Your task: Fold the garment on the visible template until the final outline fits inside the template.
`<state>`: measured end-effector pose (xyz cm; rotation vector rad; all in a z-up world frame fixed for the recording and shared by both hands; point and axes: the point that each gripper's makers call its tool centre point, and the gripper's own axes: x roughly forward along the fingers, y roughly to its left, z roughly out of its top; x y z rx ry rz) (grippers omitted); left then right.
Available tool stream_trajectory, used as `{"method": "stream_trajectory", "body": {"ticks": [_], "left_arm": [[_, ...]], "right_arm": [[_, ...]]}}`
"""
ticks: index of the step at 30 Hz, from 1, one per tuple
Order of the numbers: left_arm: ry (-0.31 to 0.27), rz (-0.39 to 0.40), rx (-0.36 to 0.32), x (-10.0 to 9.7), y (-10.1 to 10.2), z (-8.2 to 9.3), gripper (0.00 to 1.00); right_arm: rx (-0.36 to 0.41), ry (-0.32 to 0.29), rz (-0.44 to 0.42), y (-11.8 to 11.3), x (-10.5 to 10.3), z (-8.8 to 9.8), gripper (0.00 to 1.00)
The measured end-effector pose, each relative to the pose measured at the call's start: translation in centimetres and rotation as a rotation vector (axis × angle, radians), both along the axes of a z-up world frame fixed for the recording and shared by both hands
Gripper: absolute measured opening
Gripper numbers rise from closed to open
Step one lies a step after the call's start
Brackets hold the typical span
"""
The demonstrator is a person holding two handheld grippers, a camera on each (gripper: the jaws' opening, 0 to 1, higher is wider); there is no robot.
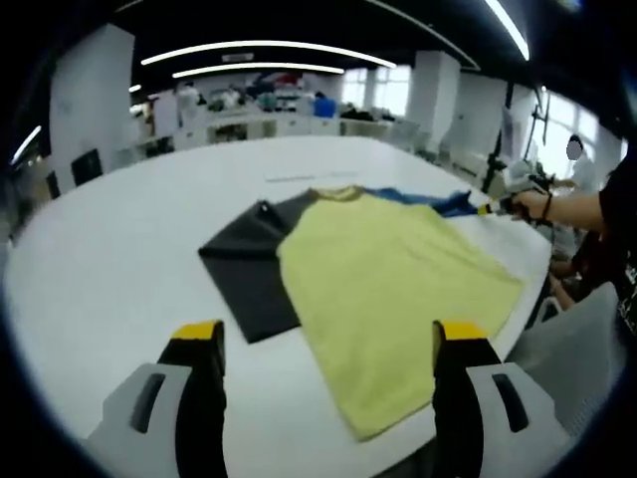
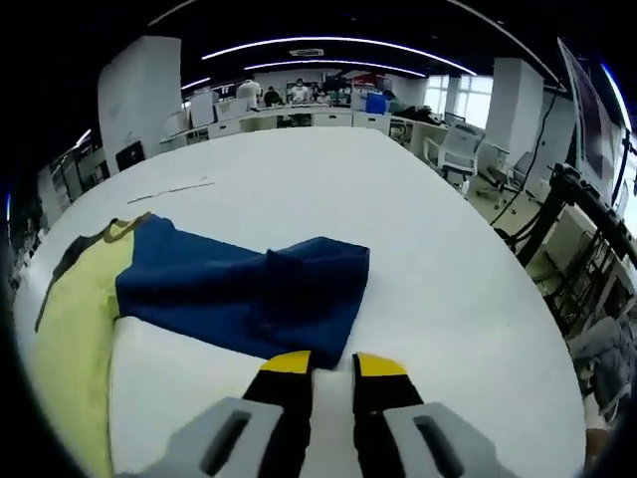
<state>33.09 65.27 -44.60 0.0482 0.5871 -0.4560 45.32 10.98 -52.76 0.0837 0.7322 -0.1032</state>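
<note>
Right gripper (image 2: 333, 366) at the bottom of the right gripper view, its yellow-tipped jaws standing close together with only a narrow slit between them, tips right at the near edge of the blue sleeve (image 2: 244, 294). Whether they pinch the fabric cannot be told. The sleeve lies stretched and rumpled across the white bench (image 2: 418, 249), running left to the garment's yellow body (image 2: 75, 339), which has a dark collar edge at the top. Far behind, desks and seated people under long ceiling lights; cables and a stand to the right.
</note>
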Motion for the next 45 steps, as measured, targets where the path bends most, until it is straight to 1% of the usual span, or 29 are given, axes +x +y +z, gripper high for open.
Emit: {"method": "stream_trajectory", "body": {"ticks": [2, 6, 8, 12, 18, 22, 24, 25, 26, 27, 28, 30, 34, 36, 38, 42, 45], "left_arm": [[0.002, -0.001, 0.001, 0.0, 0.0, 0.0, 0.81], [0.004, -0.003, 0.009, 0.0, 0.0, 0.0, 0.81], [0.002, -0.004, 0.009, 0.0, 0.0, 0.2, 0.81], [-0.002, -0.003, 0.010, 0.1, 0.0, 0.3, 0.81], [-0.003, -0.005, 0.012, 0.1, -0.1, 0.4, 0.81], [-0.001, -0.005, 0.012, 0.1, -0.1, 0.3, 0.81], [0.000, -0.005, 0.010, 0.1, -0.1, 0.3, 0.81], [-0.001, -0.005, 0.008, 0.1, -0.1, 0.3, 0.81], [-0.001, -0.005, 0.007, 0.1, -0.2, 0.4, 0.81], [-0.001, -0.005, 0.008, 0.1, -0.2, 0.4, 0.80], [-0.002, -0.004, 0.009, 0.1, -0.1, 0.4, 0.81], [-0.003, -0.005, 0.007, 0.2, -0.1, 0.4, 0.80], [-0.006, -0.006, 0.008, 0.2, -0.1, 0.5, 0.81], [-0.009, -0.005, 0.004, 0.1, -0.1, 0.6, 0.81], [-0.012, -0.005, 0.003, 0.1, -0.1, 0.6, 0.81], [-0.012, -0.007, 0.005, 0.0, 0.0, 0.6, 0.81], [-0.013, -0.001, 0.004, -0.1, 0.2, 0.6, 0.81]], "right_arm": [[-0.006, -0.005, 0.009, -0.1, 0.3, 0.1, 0.00], [-0.013, -0.005, 0.004, -0.5, 0.8, 0.4, 0.00], [-0.022, -0.003, -0.013, -1.1, 0.8, 0.4, 0.00], [-0.011, -0.002, -0.034, -1.6, 0.8, 0.7, 0.00], [0.011, 0.016, -0.045, -1.5, 0.7, 0.7, 0.00], [0.011, 0.030, -0.045, -1.4, 0.8, 0.7, 0.00], [-0.032, 0.057, -0.007, -1.3, 0.5, 0.7, 0.00], [-0.042, 0.064, -0.001, -1.3, 0.4, 0.8, 0.01], [-0.073, 0.071, 0.027, -1.2, 0.3, 0.9, 0.05], [-0.086, 0.059, 0.051, -0.9, 0.5, 1.2, 0.11], [-0.094, 0.051, 0.070, -0.7, 0.6, 1.4, 0.14], [-0.095, 0.041, 0.090, -0.3, 0.7, 1.7, 0.17], [-0.118, 0.019, 0.174, 0.8, 1.4, 2.2, 0.20], [-0.113, 0.009, 0.206, 1.5, 1.8, 2.3, 0.21], [-0.120, 0.011, 0.236, 1.9, 2.3, 2.2, 0.21], [-0.175, 0.026, 0.317, 2.5, 3.1, 1.5, 0.21], [-0.177, 0.030, 0.331, 2.7, 3.4, 1.2, 0.20]]}}
